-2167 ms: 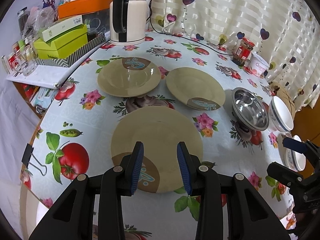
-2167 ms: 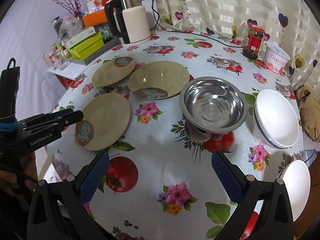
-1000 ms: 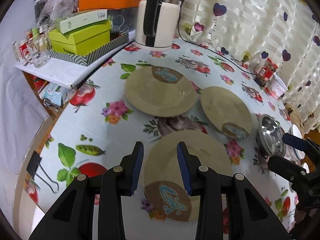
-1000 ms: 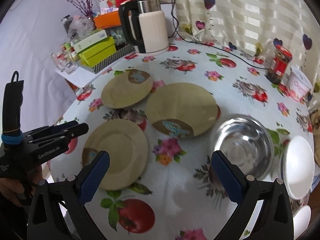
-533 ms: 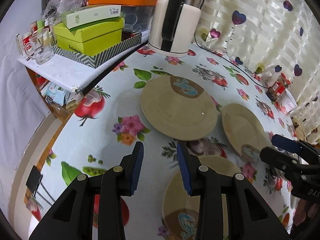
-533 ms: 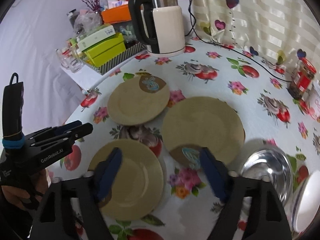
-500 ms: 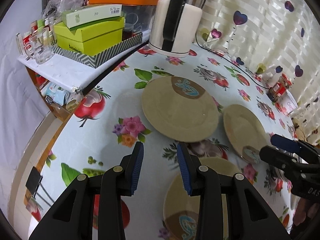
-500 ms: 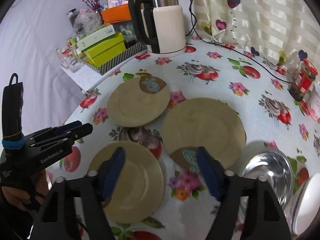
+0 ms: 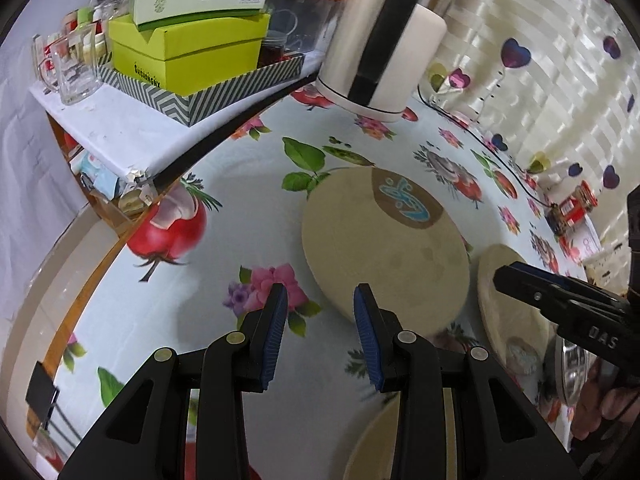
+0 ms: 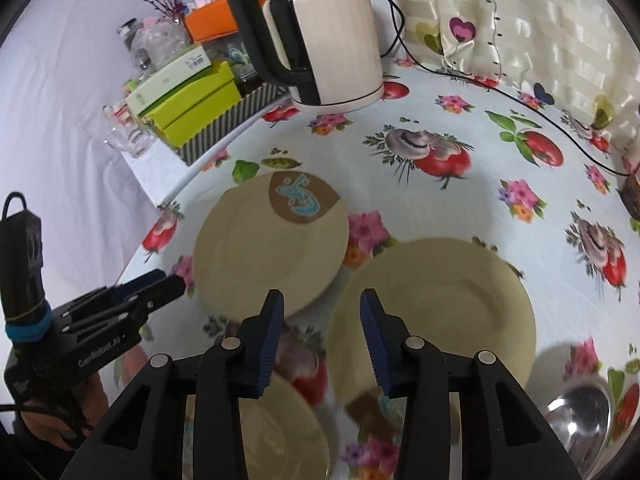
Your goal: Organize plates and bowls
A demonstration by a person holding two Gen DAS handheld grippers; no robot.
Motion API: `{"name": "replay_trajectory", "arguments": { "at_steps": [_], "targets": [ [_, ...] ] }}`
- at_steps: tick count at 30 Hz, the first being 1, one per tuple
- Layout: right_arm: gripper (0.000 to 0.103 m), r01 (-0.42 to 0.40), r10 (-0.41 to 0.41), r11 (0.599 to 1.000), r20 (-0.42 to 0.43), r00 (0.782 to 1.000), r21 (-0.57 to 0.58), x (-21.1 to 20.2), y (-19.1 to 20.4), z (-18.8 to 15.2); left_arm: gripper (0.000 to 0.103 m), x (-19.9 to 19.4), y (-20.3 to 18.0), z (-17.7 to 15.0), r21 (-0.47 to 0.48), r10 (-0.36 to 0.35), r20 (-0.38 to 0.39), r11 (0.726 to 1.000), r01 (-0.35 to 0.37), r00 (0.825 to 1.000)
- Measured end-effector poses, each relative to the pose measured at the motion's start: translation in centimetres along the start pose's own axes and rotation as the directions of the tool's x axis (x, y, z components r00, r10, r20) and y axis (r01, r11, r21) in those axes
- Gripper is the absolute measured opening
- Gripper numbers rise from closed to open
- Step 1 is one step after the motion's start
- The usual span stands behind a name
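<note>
We look steeply down from both wrists, close above the floral oilcloth table (image 9: pixel 248 184); both views share the tan round plate (image 9: pixel 384 248) (image 10: pixel 268 248) below the white electric kettle (image 9: pixel 380 48) (image 10: pixel 324 52).

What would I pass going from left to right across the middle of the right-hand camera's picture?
The other gripper held in the person's hand → the plate with the blue emblem at its far edge → a second tan plate → the steel bowl at the right edge.

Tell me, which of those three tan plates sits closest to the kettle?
The far plate, its blue-and-brown emblem turned toward the kettle. The other two lie nearer the camera, one at right and one half hidden.
</note>
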State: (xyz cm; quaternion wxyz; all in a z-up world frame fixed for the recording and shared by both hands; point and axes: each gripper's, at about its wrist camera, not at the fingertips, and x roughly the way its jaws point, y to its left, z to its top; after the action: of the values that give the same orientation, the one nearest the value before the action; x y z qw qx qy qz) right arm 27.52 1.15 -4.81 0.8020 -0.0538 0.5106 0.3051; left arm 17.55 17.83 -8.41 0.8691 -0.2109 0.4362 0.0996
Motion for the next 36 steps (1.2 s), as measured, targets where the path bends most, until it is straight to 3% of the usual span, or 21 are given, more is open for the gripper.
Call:
{"name": "replay_trajectory", "arguments": {
  "at_steps": [16, 23, 36],
  "targets": [
    [0.025, -0.005, 0.005, 1.0, -0.077, 0.997, -0.003, 6.4, -1.2, 3.3, 0.036, 2.9, 1.1, 1.3, -0.046, -0.029, -0.018, 0.999, 0.028, 0.999],
    [0.024, -0.02, 0.02, 1.0, -0.069, 0.997, 0.003, 6.9, -1.1, 3.6, 0.026, 3.3, 0.4, 1.4, -0.028, -0.049, -0.02, 0.998, 0.048, 0.999],
    [0.023, -0.023, 0.024, 1.0, -0.064, 0.998, 0.015, 6.7, -1.1, 3.6, 0.025, 2.4, 0.2, 1.3, -0.024, -0.032, -0.011, 0.999, 0.032, 0.999]
  ]
}}
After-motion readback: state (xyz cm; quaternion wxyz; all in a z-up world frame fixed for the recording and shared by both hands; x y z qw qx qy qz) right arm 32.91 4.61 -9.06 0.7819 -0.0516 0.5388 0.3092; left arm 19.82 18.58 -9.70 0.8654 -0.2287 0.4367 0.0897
